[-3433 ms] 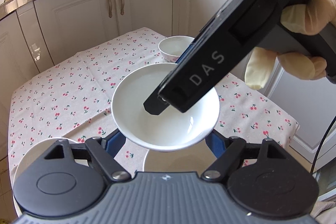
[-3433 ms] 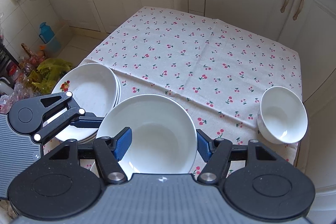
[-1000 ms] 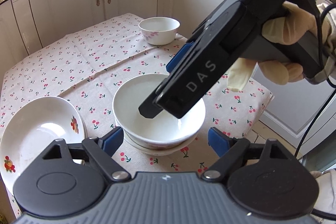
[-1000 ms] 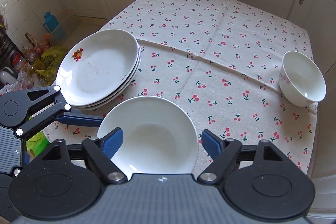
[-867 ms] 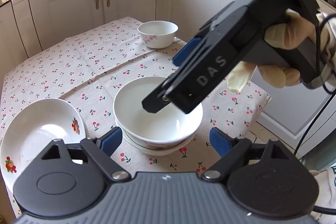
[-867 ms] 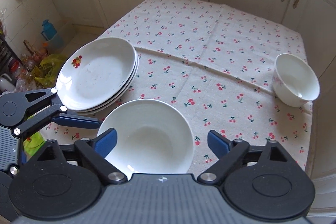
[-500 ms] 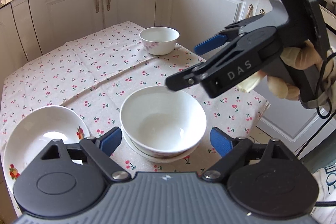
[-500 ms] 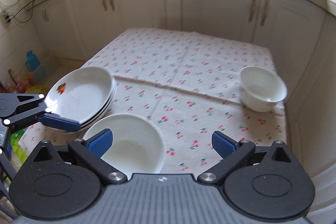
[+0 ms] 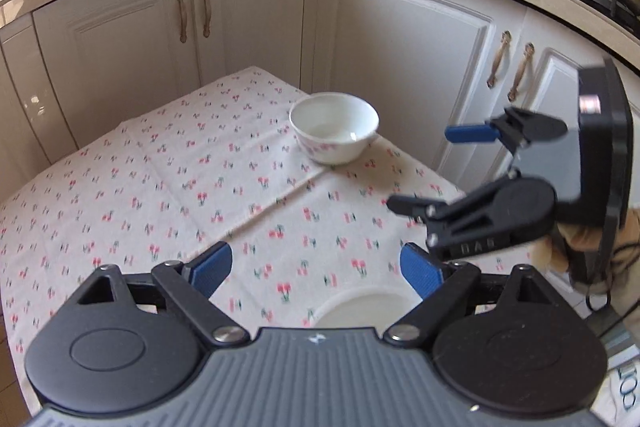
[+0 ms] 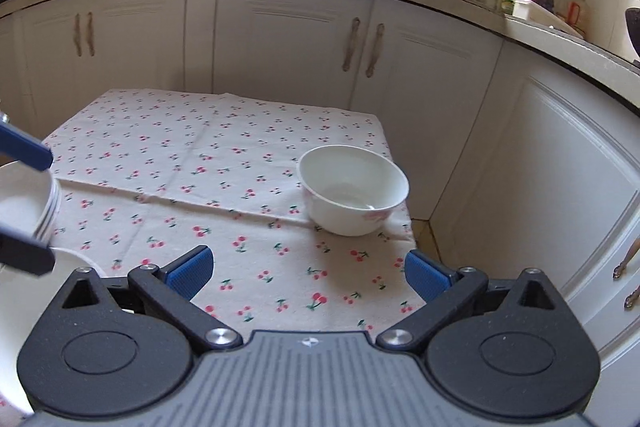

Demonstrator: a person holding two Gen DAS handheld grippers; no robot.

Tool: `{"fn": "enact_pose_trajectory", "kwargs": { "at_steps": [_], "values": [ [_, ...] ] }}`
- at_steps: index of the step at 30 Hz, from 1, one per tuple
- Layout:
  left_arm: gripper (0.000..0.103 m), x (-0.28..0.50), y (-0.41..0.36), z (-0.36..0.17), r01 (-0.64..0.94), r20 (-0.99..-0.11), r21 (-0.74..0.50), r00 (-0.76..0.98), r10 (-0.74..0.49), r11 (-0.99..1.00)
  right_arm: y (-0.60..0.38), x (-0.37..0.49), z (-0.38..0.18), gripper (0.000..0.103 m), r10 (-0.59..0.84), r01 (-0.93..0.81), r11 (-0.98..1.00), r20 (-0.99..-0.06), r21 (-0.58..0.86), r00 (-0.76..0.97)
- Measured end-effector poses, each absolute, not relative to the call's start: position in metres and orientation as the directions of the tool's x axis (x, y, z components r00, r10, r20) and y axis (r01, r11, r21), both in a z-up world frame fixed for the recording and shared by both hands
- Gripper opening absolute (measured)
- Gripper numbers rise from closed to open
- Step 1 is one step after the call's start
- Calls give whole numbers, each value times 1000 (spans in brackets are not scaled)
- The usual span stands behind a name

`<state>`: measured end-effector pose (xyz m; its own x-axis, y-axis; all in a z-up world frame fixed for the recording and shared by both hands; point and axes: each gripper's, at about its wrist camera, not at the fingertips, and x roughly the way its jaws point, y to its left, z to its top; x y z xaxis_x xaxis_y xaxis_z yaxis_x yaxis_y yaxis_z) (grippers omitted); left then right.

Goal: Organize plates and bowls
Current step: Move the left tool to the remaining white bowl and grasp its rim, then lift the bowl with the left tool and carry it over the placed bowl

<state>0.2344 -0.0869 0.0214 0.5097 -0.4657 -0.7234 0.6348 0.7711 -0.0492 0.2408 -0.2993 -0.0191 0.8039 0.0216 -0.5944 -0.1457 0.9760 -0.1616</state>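
Kitchen cabinets behind, cherry-print bench up front. Lone bowl sits far right near bench corner, untouched. Right gripper jaws wide, empty, aimed at it. Left gripper jaws half-open, empty. Reckon next: reach, straddle rim, close gently.

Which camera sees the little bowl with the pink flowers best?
The right wrist view: the bowl sits close and sharp, its whole rim, inside and pink pattern showing. The left wrist view shows the same bowl whole too, but farther off, smaller and slightly blurred.
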Motion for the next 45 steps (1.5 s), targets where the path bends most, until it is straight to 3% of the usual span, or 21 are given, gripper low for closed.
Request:
{"fn": "enact_pose_trajectory", "kwargs": {
  "at_steps": [15,21,33,45],
  "values": [
    [91,370,-175,3,703,-788,-110,369,-493,702,-330,306,-41,103,44,-98,994,-609,-55,792],
    [91,403,-202,-13,716,-804,-128,330,-494,687,-332,323,-55,103,44,-115,991,-619,-75,784],
    [86,455,-229,-44,686,-847,-241,197,-494,687,-327,347,-70,101,55,-150,984,-628,-99,777],
    [80,457,-246,-51,735,-865,-232,144,-481,637,-322,348,-69,96,59,-173,976,-608,-130,792]
  ]
}}
